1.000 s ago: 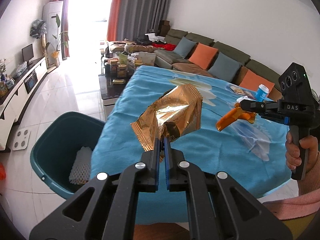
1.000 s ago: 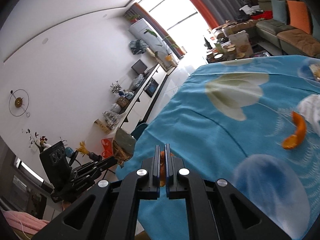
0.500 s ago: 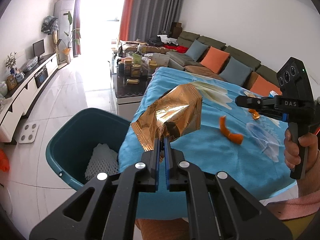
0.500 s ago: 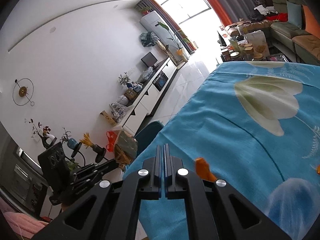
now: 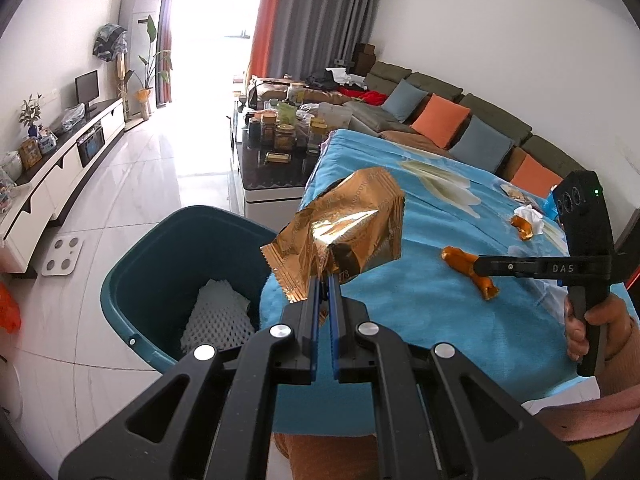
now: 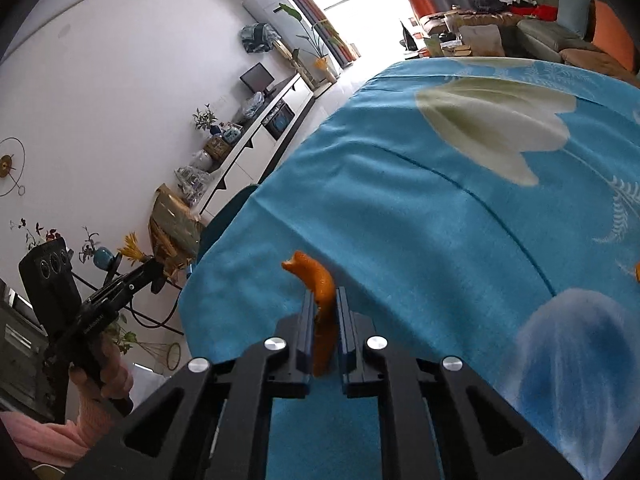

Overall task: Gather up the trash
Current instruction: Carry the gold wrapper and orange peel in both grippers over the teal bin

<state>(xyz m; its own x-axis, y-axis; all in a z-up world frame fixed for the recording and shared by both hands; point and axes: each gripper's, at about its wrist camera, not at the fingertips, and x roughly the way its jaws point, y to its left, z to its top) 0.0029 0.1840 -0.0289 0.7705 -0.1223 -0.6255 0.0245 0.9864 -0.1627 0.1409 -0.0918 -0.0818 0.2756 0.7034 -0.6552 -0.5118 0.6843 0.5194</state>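
Sunlit living room, with a blue floral cloth (image 5: 420,312) over the table and a teal bin (image 5: 160,264) on the floor just past its near corner. One piece of white foam netting (image 5: 218,316) already lies in the bin, so some collecting looks done, though most is left.

Left gripper (image 5: 325,280) has its jaws tight on a corner of a gold wrapper (image 5: 348,224), which hangs in the air over the table edge, beside the bin's rim and not yet above its opening. That piece needs only carrying a little further over the bin and letting go.

Right gripper (image 6: 323,300) sits low over the cloth with an orange peel (image 6: 316,280) standing between its pads. Its jaws are opening slightly, and a thin gap shows on each side of the peel, so the grip looks loose or not yet made; in the left wrist view the peel (image 5: 468,270) rests on the cloth at the fingertips. My reading is that this pick is unfinished.

Farther along the table a second peel (image 5: 522,228) lies touching a crumpled white tissue (image 5: 530,216), and another scrap (image 5: 514,194) lies beyond them. All of that is still to gather, so the task seems under halfway
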